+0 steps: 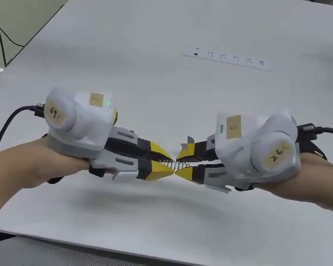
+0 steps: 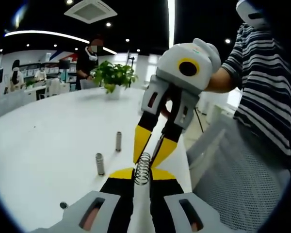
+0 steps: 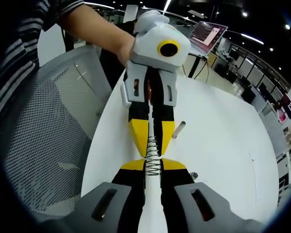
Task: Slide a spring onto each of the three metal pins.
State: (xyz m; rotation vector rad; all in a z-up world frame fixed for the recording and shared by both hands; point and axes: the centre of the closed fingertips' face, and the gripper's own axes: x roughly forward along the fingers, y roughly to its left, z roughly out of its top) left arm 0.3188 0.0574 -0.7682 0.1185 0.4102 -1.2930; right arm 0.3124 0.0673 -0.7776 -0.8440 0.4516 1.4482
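A small coil spring [image 1: 175, 164] hangs level just above the white table [image 1: 155, 83], stretched between both grippers, which meet tip to tip. My left gripper [image 1: 167, 165] comes in from the left, its yellow fingertips shut on one end of the spring [image 2: 142, 168]. From the right, my right gripper [image 1: 184, 165] grips the other end of the spring [image 3: 153, 158]. Two metal pins [image 2: 119, 141] [image 2: 100, 164] stand upright on the table beyond the left gripper [image 2: 142, 174]. Another pin [image 3: 178, 129] shows beside the right gripper [image 3: 153, 166].
A white power strip [image 1: 227, 57] lies far back on the table. A mesh chair [image 3: 53, 121] stands at the table's near edge. A potted plant [image 2: 114, 75] sits at the far end, with a person [image 2: 89, 60] behind it. A small metal piece [image 2: 63, 205] lies near the pins.
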